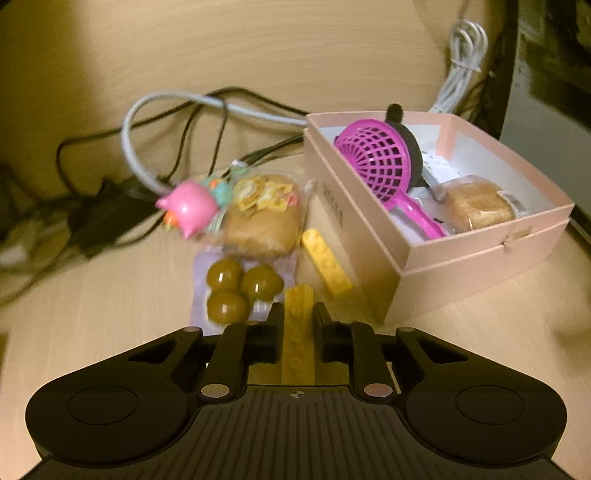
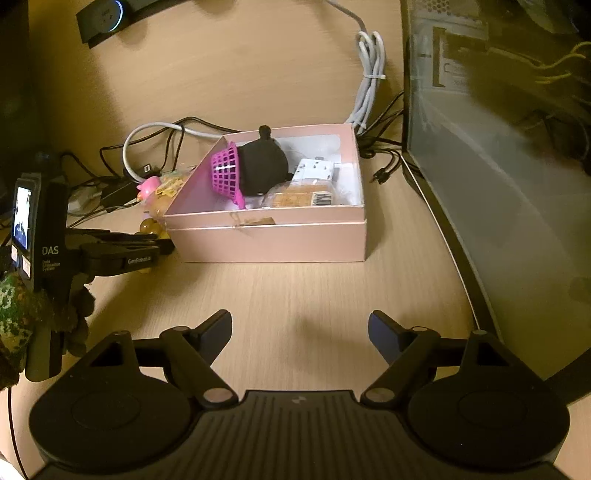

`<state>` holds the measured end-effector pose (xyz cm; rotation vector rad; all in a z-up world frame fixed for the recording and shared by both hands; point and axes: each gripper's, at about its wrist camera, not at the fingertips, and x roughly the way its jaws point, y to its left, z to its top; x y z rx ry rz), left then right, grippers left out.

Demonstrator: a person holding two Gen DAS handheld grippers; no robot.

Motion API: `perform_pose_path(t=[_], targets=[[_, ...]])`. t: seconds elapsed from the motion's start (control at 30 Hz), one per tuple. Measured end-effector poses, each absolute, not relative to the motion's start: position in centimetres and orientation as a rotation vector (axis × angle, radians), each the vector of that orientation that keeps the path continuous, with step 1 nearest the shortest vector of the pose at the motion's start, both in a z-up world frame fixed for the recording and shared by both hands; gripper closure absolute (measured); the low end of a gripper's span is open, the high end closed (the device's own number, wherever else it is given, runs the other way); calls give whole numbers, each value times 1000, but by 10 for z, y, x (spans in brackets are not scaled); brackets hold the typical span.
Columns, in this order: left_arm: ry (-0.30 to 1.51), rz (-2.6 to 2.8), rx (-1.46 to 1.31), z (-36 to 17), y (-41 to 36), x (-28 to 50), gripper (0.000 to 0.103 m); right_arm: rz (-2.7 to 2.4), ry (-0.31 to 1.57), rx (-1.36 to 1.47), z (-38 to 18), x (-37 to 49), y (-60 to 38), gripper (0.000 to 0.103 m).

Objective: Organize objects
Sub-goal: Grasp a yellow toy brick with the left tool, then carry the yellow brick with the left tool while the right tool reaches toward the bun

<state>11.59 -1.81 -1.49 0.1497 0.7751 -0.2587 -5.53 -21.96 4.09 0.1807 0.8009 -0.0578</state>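
My left gripper [image 1: 298,314] is shut on a long yellow toy brick [image 1: 297,343], held low beside the pink box [image 1: 465,254]. The box holds a magenta plastic strainer [image 1: 380,158], a black round thing [image 1: 415,155] and a wrapped bread roll [image 1: 476,206]. Left of the box lie a second yellow brick [image 1: 327,264], a wrapped bun [image 1: 264,218], a pack of brown balls [image 1: 236,291] and a pink pig toy [image 1: 190,206]. My right gripper [image 2: 300,334] is open and empty over bare desk, in front of the box [image 2: 273,242]. The left gripper also shows in the right wrist view [image 2: 122,254].
Black and grey cables [image 1: 159,122] tangle behind the toys. A coiled white cable [image 2: 369,74] lies behind the box. A computer case with a glass side [image 2: 498,166] stands to the right. A black speaker bar [image 2: 110,18] sits at the far edge.
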Motion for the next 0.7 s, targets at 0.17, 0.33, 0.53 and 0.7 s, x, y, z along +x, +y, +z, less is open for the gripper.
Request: perform_pose_path(t=[0.17,0.33,0.53,0.7], targets=[[798,-224,42,-12,12,83,84,-20,794,174,46,-48,-207,21],[794,-169,-87,-4,52,39,84,54,766,117,59,-23,-177,20],[793,-67,-242,16,102,0,84,194,740,32,68,23,-127,19],[774,-6,-316,30,135,-26,84,260,756,48,68,85,-94,16]])
